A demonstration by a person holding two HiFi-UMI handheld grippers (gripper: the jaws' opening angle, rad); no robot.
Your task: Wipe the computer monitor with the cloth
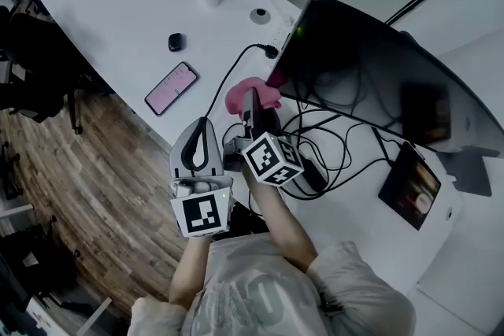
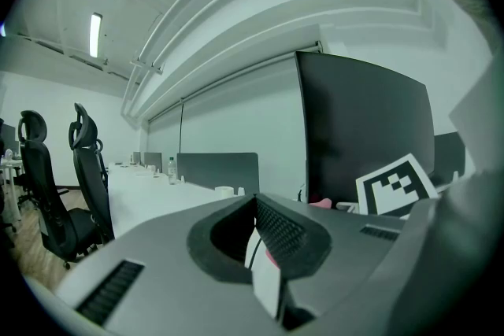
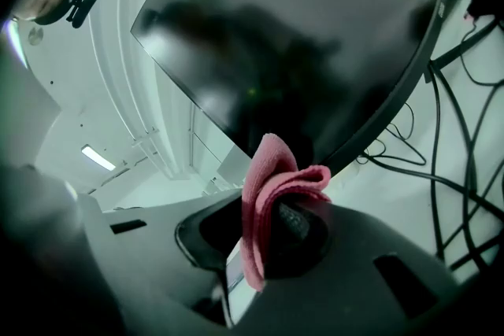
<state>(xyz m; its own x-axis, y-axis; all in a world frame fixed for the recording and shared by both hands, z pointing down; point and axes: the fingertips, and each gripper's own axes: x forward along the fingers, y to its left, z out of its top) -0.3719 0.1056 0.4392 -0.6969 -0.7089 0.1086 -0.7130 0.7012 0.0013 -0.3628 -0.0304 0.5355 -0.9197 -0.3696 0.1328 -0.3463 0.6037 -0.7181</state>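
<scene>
A: Head view, edges and clearance?
B: The table [image 1: 118, 4] edge runs from 11 o'clock in toward the grippers, with wood floor [image 1: 94, 193] beyond it. Bare tabletop lies at 10 o'clock of the right gripper [image 1: 252, 100], and a phone [image 1: 171, 88] lies near that edge. Cables [image 1: 339, 145] crowd the surface at 4 o'clock, below the monitor [image 1: 378, 75].
A: Cloth?
B: The cloth [image 3: 272, 169] is pink, folded and bunched over the tips, clenched in the right gripper's jaws. It sits just beside the monitor's lower left corner; contact cannot be told. The screen is dark and glossy, with reflections.
A: Left gripper [image 2: 254, 204]?
B: Jaws pressed together on nothing, at 7 o'clock of the right one.
</scene>
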